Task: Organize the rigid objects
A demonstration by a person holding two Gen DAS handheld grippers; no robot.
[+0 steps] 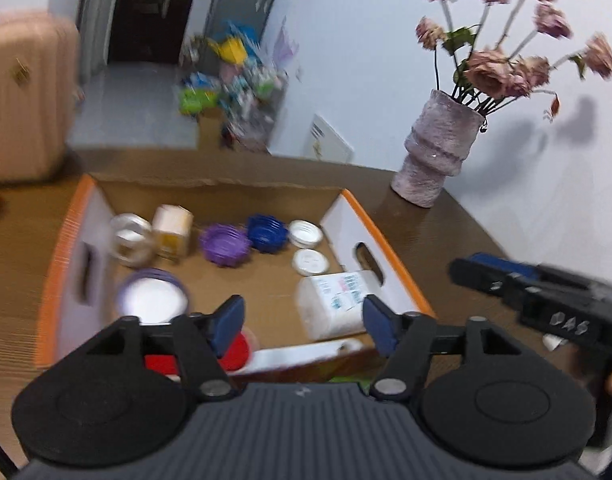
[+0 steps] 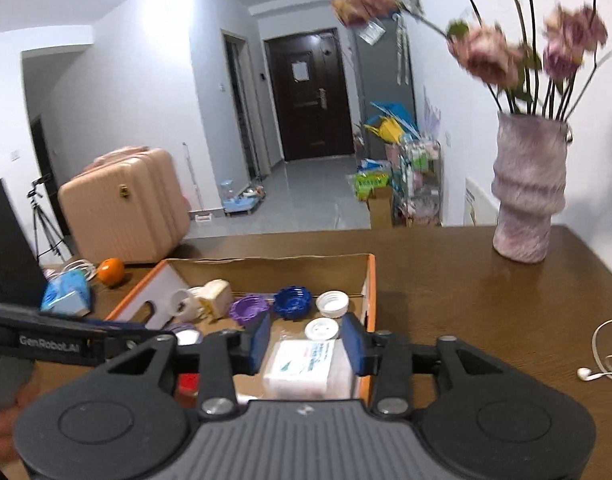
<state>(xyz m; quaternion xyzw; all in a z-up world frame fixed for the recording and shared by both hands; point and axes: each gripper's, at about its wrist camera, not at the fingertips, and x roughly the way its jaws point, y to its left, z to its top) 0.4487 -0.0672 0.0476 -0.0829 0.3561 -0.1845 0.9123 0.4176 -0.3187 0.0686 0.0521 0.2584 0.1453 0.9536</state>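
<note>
Both grippers hover above the near edge of the cardboard box (image 1: 386,232), empty and with their jaws apart. On the left gripper (image 1: 301,324) the blue pads stand wide with nothing between them. The right gripper (image 2: 306,346) has a narrower gap, and the white packet (image 2: 306,364) seen through it lies lower down in the box, untouched by either pad. Neither gripper is carrying anything, so this looks like a pause between one drop and the next pick.

The box sits on the brown table (image 2: 466,300) and serves as the collecting place; its orange-edged walls keep small round things from rolling off. The vase (image 2: 526,192) of dried flowers stands well apart at the far corner, out of the working area.

Inside the box, going down in size: the white packet lies against the right wall near the handle cutout. A round purple-rimmed lid (image 1: 153,296) rests near the left wall. A clear jar (image 1: 129,240) and a pale carton (image 1: 171,230) stand together at the back left. A purple cap (image 1: 223,244), a blue cap (image 1: 267,232) and two white caps (image 1: 306,234) form a loose row along the back, apparently grouped by kind. Something red (image 1: 237,352) lies at the near edge, half hidden behind the left gripper.

An orange (image 2: 110,271) and white earphones (image 2: 602,368) lie on the table outside the box.
</note>
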